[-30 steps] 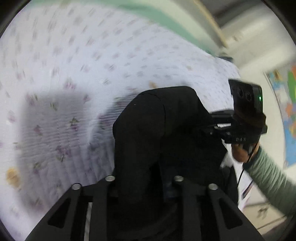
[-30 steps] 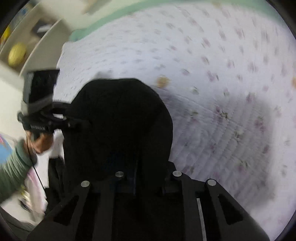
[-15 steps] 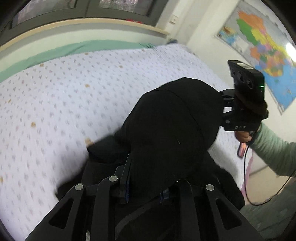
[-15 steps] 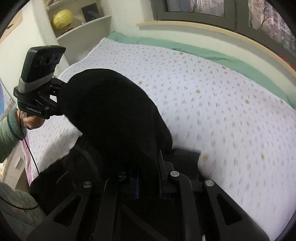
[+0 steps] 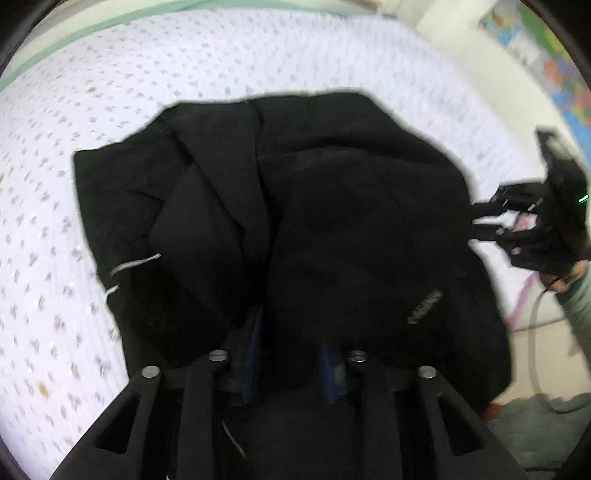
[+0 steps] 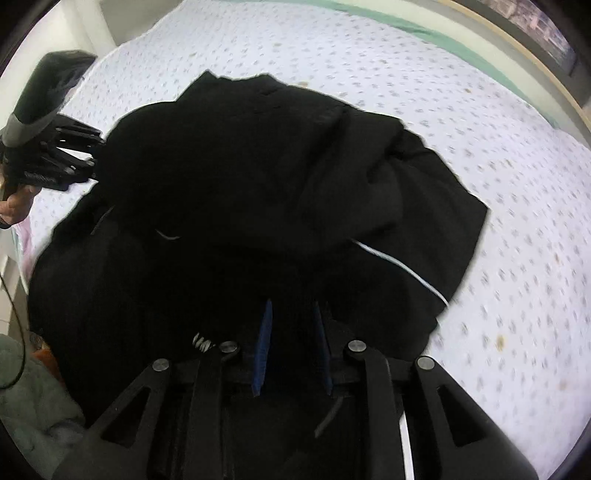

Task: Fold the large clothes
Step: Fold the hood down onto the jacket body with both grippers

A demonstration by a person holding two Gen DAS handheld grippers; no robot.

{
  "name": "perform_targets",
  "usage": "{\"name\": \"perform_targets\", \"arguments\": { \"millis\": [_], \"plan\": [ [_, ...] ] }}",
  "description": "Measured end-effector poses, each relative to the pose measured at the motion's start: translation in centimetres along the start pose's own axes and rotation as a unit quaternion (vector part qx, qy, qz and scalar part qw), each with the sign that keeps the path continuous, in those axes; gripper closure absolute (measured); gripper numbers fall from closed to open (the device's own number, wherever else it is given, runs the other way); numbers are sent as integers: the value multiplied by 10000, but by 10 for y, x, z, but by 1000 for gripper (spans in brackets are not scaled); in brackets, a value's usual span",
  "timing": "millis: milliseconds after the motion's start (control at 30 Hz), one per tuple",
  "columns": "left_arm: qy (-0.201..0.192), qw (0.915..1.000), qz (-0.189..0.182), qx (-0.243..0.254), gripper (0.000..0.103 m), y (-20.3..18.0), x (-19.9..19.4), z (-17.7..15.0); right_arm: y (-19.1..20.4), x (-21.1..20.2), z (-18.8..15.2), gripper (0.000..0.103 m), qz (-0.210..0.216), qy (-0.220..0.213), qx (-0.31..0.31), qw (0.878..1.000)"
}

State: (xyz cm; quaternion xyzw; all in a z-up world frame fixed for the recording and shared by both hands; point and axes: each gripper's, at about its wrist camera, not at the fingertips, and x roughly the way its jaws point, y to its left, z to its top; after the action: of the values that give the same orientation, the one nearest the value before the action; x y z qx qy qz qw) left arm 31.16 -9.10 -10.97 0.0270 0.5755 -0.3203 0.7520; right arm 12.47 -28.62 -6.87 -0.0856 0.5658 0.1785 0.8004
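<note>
In the left wrist view, the left gripper [image 5: 291, 354] was clenched on a fold of the large black fabric garment [image 5: 295, 221]. Its blue-lined fingers [image 5: 253, 354] stood close together, and dark cloth bunched up between them and spilled over their tips. In the right wrist view, the right gripper [image 6: 291, 343] likewise grasped the garment [image 6: 240, 192]. Its two blue pads [image 6: 263, 350] stood a little apart, with black cloth filling the gap and hiding the fingertips.

Beyond the jaws, the garment lay in a rumpled, partly doubled heap on the white quilted bedspread with small pale flower print [image 5: 184, 62]. One layer was folded over another near the middle. A thin white cord [image 6: 402, 273] trailed along the garment's edge on the right side of the right wrist view, and a small grey label [image 5: 424, 306] showed on the cloth in the left wrist view.

From the left camera, the right gripper [image 5: 484, 221] reached in at the garment's right edge, held by a hand [image 5: 565, 280] in a grey-green sleeve. From the right camera, the left gripper [image 6: 86, 155] touched the garment's left edge.

A strip of mint-green sheet [image 6: 424, 31] ran along the far side of the bed. A colourful wall map [image 5: 543, 48] hung at the upper right of the left view. Both views were blurred.
</note>
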Motion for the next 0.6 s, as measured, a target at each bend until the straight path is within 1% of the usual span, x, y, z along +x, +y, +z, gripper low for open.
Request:
{"name": "perform_targets", "arguments": {
  "millis": [33,67,100,133,167,200,233,267,300,333,367,433,467,500,533,567,600],
  "plan": [
    [-148,9998,-132,-59,68,1,-14,0,0,-13,0,77,25,-93,122,9999],
    [-329,9990,-293,-125,67,2,-29,3,0,-21,5,72,64,-177,216,9996],
    [-532,9973,-474,-189,66,3,-43,7,-5,-36,11,62,196,-377,377,9984],
    [-738,9947,-668,-242,65,3,-54,13,-12,-49,16,55,326,-564,490,9967],
    [-912,9917,-865,-285,63,4,-62,18,-12,-61,28,41,485,-879,679,9926],
    [-1158,9853,-1191,-388,59,4,-70,30,-14,-67,36,36,555,-1089,818,9891],
    [-1286,9804,-1408,-493,54,4,-71,38,-17,-69,43,36,637,-1229,955,9858],
    [-1350,9753,-1643,-603,53,5,-66,47,-20,-64,54,36,821,-1313,1148,9812],
    [-1330,9733,-1755,-644,53,4,-61,51,-22,-52,64,36,1069,-1302,1343,9765],
    [-1235,9734,-1806,-684,53,5,-48,57,-22,-40,69,36,1168,-1241,1450,9746],
    [-993,9770,-1730,-761,53,7,-26,61,-24,-22,75,36,1171,-1078,1538,9752],
    [-431,9870,-1208,-965,53,14,18,60,-17,27,77,38,1150,-565,1530,9799],
    [-64,9911,-842,-1028,53,20,46,55,-20,46,67,42,1094,-290,1488,9824],
    [236,9922,-562,-1092,53,23,69,45,-17,69,60,44,941,35,1462,9848],
    [402,9910,-488,-1183,53,26,85,39,-16,93,51,45,867,334,1494,9844],
    [489,9890,-473,-1317,53,30,98,34,-15,103,43,46,901,405,1565,9827],
    [434,9892,-418,-1333,53,31,103,32,-16,113,35,47,891,361,1704,9807]
  ]
}}
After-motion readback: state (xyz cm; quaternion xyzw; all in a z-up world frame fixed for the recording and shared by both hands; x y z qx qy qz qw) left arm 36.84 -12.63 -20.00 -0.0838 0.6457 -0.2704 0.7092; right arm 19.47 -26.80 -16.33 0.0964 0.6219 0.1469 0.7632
